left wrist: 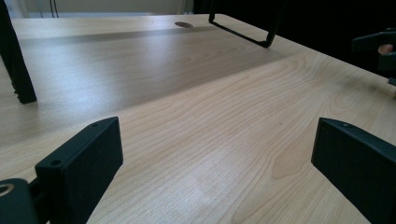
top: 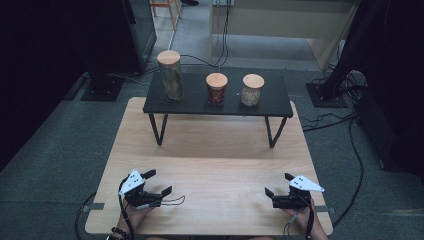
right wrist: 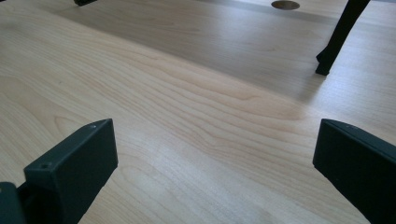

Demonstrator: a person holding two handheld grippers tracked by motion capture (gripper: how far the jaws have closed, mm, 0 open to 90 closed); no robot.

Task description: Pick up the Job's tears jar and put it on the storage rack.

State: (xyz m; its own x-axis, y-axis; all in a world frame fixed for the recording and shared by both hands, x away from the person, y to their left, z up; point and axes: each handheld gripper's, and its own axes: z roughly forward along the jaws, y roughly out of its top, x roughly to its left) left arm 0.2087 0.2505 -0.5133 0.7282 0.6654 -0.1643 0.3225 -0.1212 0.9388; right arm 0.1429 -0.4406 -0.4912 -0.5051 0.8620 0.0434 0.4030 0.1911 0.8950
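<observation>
Grippers, left [top: 159,182] and right [top: 278,185], rest near me with jaws apart, empty; three jars [top: 217,88] on the far shelf [top: 200,106] sit untouched, so I've everything left.

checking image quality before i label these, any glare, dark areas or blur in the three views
High view: the floor edges fall to near black, while the wooden table is evenly lit and the three jars look soft. Left gripper view: a pale sheen lies on the wood under the shelf's shadow band, and the near jaws are slightly blurred. Right gripper view: similar soft glare, and the shelf leg casts a faint shadow.
</observation>
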